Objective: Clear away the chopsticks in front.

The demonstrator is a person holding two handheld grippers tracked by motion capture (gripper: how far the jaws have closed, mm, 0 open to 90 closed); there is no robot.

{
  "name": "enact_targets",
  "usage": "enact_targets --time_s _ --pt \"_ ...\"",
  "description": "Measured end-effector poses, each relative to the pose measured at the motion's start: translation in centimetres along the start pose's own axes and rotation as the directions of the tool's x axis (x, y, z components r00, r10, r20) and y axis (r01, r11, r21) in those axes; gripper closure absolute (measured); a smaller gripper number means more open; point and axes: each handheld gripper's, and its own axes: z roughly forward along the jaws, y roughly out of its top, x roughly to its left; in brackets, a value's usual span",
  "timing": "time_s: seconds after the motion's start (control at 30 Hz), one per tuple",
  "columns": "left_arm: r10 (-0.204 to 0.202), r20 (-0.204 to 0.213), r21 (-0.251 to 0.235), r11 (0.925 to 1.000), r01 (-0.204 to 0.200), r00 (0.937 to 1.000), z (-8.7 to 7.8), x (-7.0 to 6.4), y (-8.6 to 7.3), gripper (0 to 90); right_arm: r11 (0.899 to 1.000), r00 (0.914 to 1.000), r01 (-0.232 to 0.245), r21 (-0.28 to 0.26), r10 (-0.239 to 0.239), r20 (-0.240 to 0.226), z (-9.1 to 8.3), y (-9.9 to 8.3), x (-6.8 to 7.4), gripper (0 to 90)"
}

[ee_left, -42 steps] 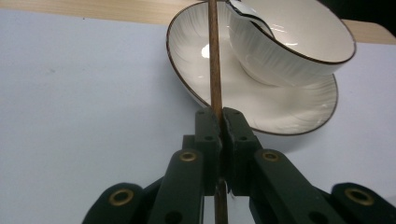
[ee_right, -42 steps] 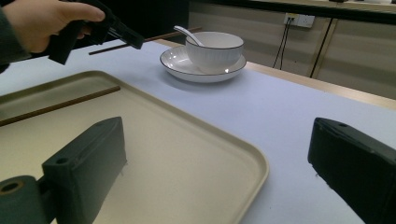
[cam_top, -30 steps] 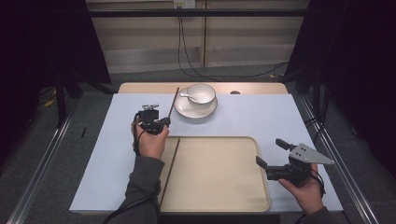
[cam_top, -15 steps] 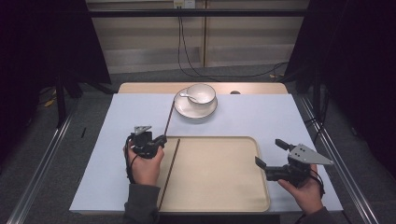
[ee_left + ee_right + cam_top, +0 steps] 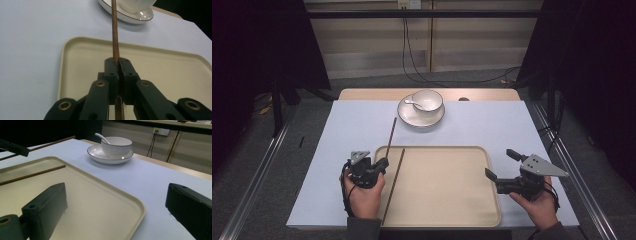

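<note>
My left gripper (image 5: 383,162) is shut on a thin brown chopstick (image 5: 391,135) at the left rim of the beige tray (image 5: 447,190). The stick points away toward the plate. In the left gripper view the jaws pinch this chopstick (image 5: 114,37) above the tray (image 5: 162,67). A second chopstick (image 5: 394,180) lies along the tray's left side, also seen as a brown chopstick (image 5: 32,175) in the right gripper view. My right gripper (image 5: 499,163) stands open over the tray's right edge with nothing between its jaws (image 5: 117,212).
A white bowl (image 5: 428,99) with a white spoon (image 5: 412,103) in it stands on a white plate (image 5: 412,117) at the far middle of the pale blue table cover (image 5: 337,130). Cables hang behind the table.
My left gripper has drawn back from beside the plate toward the near side, carrying the chopstick to the tray's left rim. The right gripper has stayed put.
</note>
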Motion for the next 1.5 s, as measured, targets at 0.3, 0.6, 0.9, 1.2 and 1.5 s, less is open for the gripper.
enact_targets --time_s 0.3,0.6,0.9,1.2,1.5 --pt "-0.017 0.0 0.005 0.9998 0.017 0.9999 -1.1 0.2 -1.7 85.5 1.0 1.0 0.001 0.002 -0.001 0.002 0.0 0.0 0.0 3.5" --pt "-0.027 0.008 0.012 0.9996 0.027 0.9996 -2.1 0.3 -2.9 85.4 1.0 1.0 0.006 0.006 -0.007 0.004 0.1 0.0 0.1 3.5" --pt "-0.039 0.01 0.025 0.9989 0.038 0.9992 -2.9 0.4 -4.1 85.3 1.0 1.0 0.005 0.001 -0.005 0.002 0.1 0.0 0.1 3.5" --pt "-0.036 0.005 0.042 0.9985 0.036 0.9993 -3.3 0.4 -4.7 85.2 1.0 1.0 0.007 0.005 -0.007 0.0 0.1 0.0 0.0 3.5" --pt "-0.038 -0.005 0.066 0.9971 0.039 0.9992 -3.3 0.4 -5.3 85.3 1.0 1.0 0.004 0.006 -0.004 0.006 0.3 0.0 0.2 3.5"
